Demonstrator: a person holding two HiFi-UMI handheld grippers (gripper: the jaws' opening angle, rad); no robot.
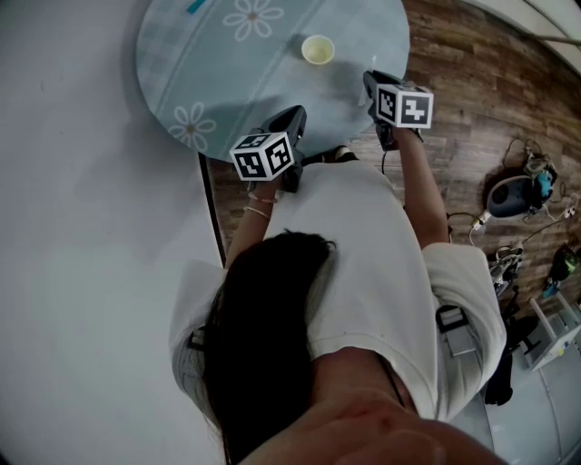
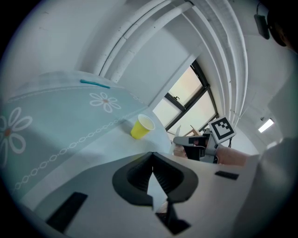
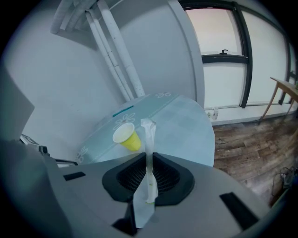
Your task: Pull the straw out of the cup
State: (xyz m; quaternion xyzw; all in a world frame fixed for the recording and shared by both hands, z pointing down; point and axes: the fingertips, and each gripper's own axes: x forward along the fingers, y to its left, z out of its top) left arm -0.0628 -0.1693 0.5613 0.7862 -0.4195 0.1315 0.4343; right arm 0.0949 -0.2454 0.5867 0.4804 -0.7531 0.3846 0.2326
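Observation:
A yellow paper cup (image 1: 318, 49) stands upright on the round table (image 1: 272, 91), which has a pale blue flowered cloth; I see no straw in the cup. A teal straw (image 1: 195, 6) lies on the table's far side. My right gripper (image 3: 149, 160) is shut on a white paper-wrapped straw (image 3: 150, 137) that sticks up between the jaws, its greenish end low in the grip. It hovers at the table's near right edge (image 1: 372, 82), close to the cup. My left gripper (image 1: 295, 116) is at the near left edge, jaw tips meeting (image 2: 152, 167).
Dark wooden floor lies right of the table, with cables and a blue-grey device (image 1: 513, 195) on it. A white wall with pipes (image 3: 116, 51) stands behind the table, and a large window (image 3: 242, 56) beside it. The person's head and shoulders fill the lower head view.

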